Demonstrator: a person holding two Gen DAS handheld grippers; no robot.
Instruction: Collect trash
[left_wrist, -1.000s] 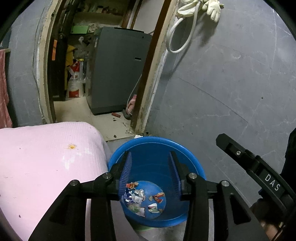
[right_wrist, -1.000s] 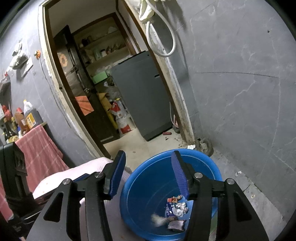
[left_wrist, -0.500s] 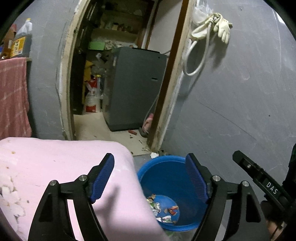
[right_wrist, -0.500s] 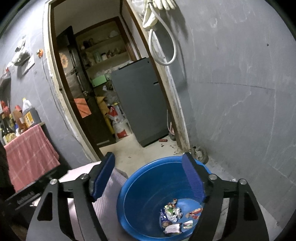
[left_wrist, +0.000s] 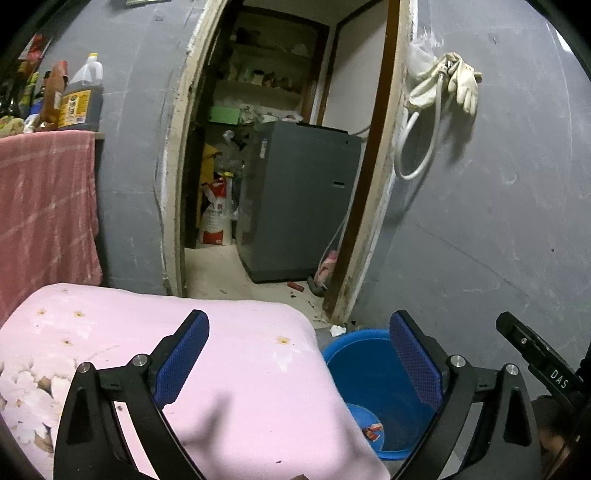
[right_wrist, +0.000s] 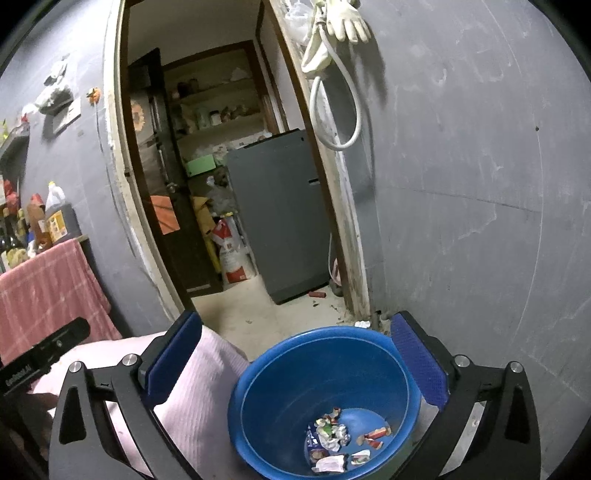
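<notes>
A blue plastic bucket (right_wrist: 288, 362) stands on the floor by the grey wall, next to a pink cloth-covered surface (left_wrist: 229, 332). Several crumpled wrappers (right_wrist: 332, 435) lie on its bottom. My right gripper (right_wrist: 295, 363) is wide open and empty above the bucket's mouth. My left gripper (left_wrist: 299, 363) is wide open and empty, over the pink surface's right edge, with the bucket (left_wrist: 373, 373) partly hidden behind that edge. A wrapper (left_wrist: 371, 431) shows in the bucket there. The right gripper's body shows at the right of the left wrist view (left_wrist: 535, 354).
An open doorway (left_wrist: 280, 184) leads to a room with a grey appliance (left_wrist: 299, 199) and sacks. A hose and gloves (left_wrist: 443, 85) hang on the wall. A red cloth (left_wrist: 44, 206) with bottles (left_wrist: 79, 99) above stands at the left.
Both grippers have opened wider and drawn up and back from the bucket. The left one has swung left, over the pink surface. A piece that was falling now lies in the bucket.
</notes>
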